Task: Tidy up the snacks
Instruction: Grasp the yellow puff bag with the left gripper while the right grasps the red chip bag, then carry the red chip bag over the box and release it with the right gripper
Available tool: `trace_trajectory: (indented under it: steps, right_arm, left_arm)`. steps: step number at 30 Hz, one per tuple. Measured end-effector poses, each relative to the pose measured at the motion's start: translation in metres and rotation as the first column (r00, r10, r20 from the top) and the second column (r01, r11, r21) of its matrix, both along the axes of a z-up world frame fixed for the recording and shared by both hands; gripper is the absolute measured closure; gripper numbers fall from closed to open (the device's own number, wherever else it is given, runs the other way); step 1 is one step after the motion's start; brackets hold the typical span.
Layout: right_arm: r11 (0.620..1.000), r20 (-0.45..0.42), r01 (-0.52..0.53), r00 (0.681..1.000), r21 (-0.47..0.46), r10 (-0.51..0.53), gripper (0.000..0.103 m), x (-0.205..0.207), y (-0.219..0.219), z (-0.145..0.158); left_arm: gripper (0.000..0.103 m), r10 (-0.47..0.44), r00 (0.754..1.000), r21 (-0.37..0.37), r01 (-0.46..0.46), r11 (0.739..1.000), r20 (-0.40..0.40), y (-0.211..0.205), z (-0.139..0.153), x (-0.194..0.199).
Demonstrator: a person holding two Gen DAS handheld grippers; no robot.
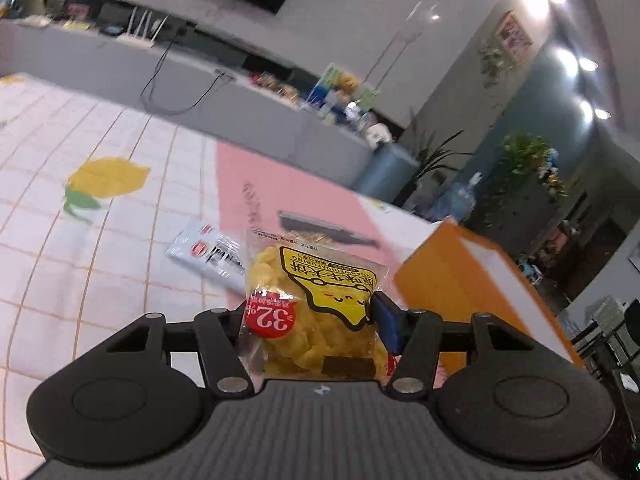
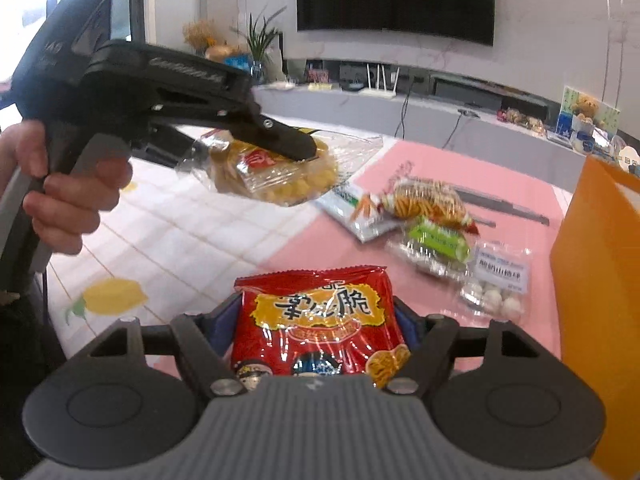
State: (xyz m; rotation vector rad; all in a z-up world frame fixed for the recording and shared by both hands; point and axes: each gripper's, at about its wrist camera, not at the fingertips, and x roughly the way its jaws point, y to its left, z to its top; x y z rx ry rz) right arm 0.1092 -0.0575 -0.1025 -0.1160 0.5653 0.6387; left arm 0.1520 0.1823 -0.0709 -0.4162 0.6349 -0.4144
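My left gripper (image 1: 312, 320) is shut on a clear packet of yellow corn cakes (image 1: 316, 300) and holds it above the table; it also shows in the right wrist view (image 2: 276, 176), with the left gripper (image 2: 296, 148) clamped on it. My right gripper (image 2: 320, 328) is shut on a red crispy-noodle bag (image 2: 320, 328), held above the pink mat. An orange box (image 1: 472, 276) stands at the right, also in the right wrist view (image 2: 600, 280).
On the pink mat (image 2: 420, 168) lie a white packet (image 1: 208, 252), an orange-striped snack (image 2: 424, 200), a green-label packet (image 2: 436, 244) and a bag of white balls (image 2: 496, 280). A grey bar (image 2: 504, 204) lies behind them. The lemon-print tablecloth (image 1: 80, 240) covers the left.
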Motion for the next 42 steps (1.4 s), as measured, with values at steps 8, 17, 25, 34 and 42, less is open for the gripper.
trace_trajectory:
  steps: [8,17,25,34,42]
  right_arm:
    - [0.99,0.048,0.041,0.998,0.133,-0.048,0.029,-0.008,-0.022,0.037]
    - [0.863,0.002,0.241,0.963,0.444,-0.27,0.03,-0.002,-0.11,0.102]
    - [0.835,0.001,0.494,0.861,0.243,-0.509,0.029,0.026,-0.197,0.15]
    - [0.831,-0.286,0.535,0.828,0.149,-0.482,0.03,0.098,-0.217,0.088]
    - [0.849,-0.388,0.525,0.795,0.057,-0.466,0.03,0.149,-0.2,0.06]
  left_arm:
    - [0.038,0.01,0.988,-0.025,-0.006,1.0,0.157,-0.012,0.05,-0.039]
    - [0.037,0.036,0.959,0.019,-0.043,0.999,0.282,-0.057,0.112,-0.072]
    - [0.037,-0.028,0.967,-0.038,0.039,0.999,0.254,-0.112,0.118,-0.061]
    - [0.038,-0.038,0.99,-0.127,0.056,0.99,0.138,-0.152,0.085,-0.017]
    - [0.038,-0.058,0.994,-0.097,0.067,0.993,0.094,-0.161,0.065,0.001]
